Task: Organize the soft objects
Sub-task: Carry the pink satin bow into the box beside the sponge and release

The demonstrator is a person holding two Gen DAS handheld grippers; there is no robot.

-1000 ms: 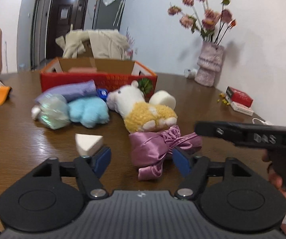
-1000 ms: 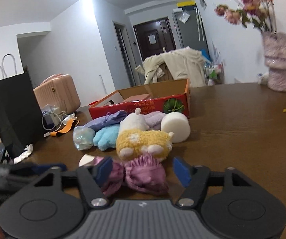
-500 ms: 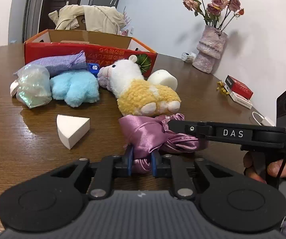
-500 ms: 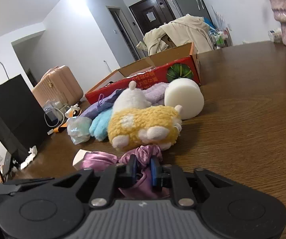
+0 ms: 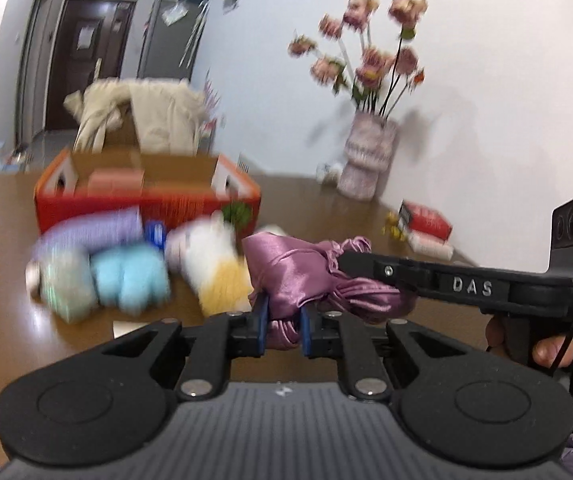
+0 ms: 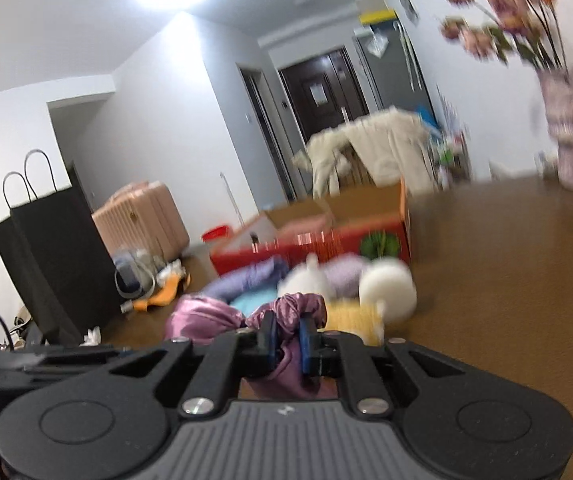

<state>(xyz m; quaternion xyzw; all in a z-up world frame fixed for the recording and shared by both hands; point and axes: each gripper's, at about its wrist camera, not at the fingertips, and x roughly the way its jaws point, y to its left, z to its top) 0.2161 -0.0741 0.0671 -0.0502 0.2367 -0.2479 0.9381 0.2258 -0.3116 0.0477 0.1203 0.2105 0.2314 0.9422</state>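
Observation:
A purple satin bow point(image 5: 298, 272) hangs in the air above the table, held at both ends. My left gripper point(image 5: 283, 326) is shut on one end. My right gripper point(image 6: 286, 336) is shut on the other end of the bow point(image 6: 206, 316); its fingers point(image 5: 370, 266) come in from the right in the left wrist view. Behind lie a yellow-and-white plush point(image 5: 214, 264), a blue plush point(image 5: 130, 276), a lilac cloth point(image 5: 90, 232), an iridescent pouch point(image 5: 62, 288) and a white foam cylinder point(image 6: 386, 288). An open red cardboard box point(image 5: 146, 200) stands beyond them.
A vase of pink flowers point(image 5: 370, 160) stands at the back right by the wall, with red and white packs point(image 5: 426, 226) near it. A black paper bag point(image 6: 54, 256) and a pink suitcase point(image 6: 142, 224) are on the left. A white foam wedge point(image 5: 126, 328) lies near my left gripper.
Both grippers closed on the bow, then lifted it off the table toward the box. The views are blurred with motion.

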